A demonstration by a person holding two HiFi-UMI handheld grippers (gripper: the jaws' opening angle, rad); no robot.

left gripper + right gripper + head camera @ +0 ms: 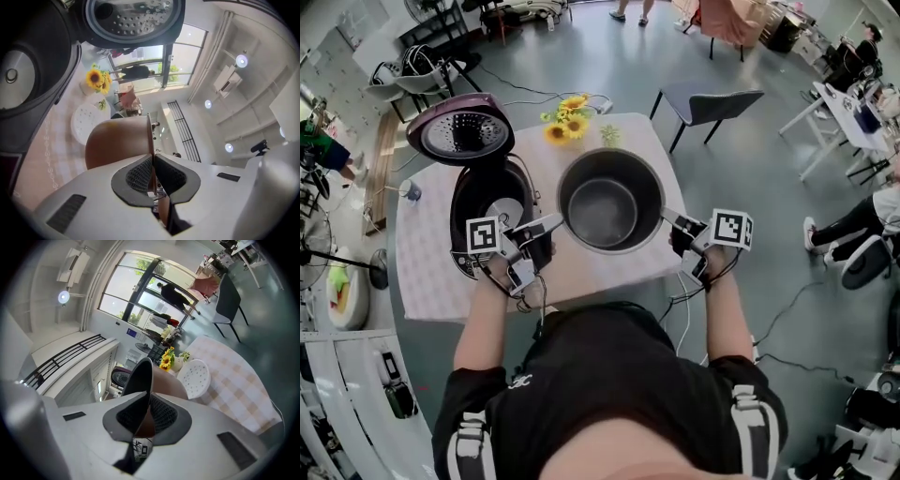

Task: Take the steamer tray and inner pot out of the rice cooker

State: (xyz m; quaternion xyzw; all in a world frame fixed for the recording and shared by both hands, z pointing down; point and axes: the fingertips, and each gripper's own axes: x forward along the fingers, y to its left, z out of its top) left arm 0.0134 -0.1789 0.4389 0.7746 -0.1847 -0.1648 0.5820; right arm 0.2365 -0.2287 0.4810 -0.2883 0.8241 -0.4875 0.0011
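Note:
The dark metal inner pot (610, 201) hangs over the table to the right of the rice cooker (492, 202), whose lid (461, 128) stands open and whose cavity shows its heating plate. My left gripper (551, 225) is shut on the pot's left rim, my right gripper (670, 220) on its right rim. In the left gripper view the pads clamp the thin rim of the copper-coloured pot (117, 140). In the right gripper view the rim (140, 376) sits between the shut pads. The white perforated steamer tray (86, 123) (197, 377) lies on the tablecloth beyond the pot.
A vase of sunflowers (565, 117) stands at the table's far edge. The checked tablecloth (431, 253) covers the table. A small cup (412, 191) sits left of the cooker. A grey chair (708, 103) stands beyond the far right corner.

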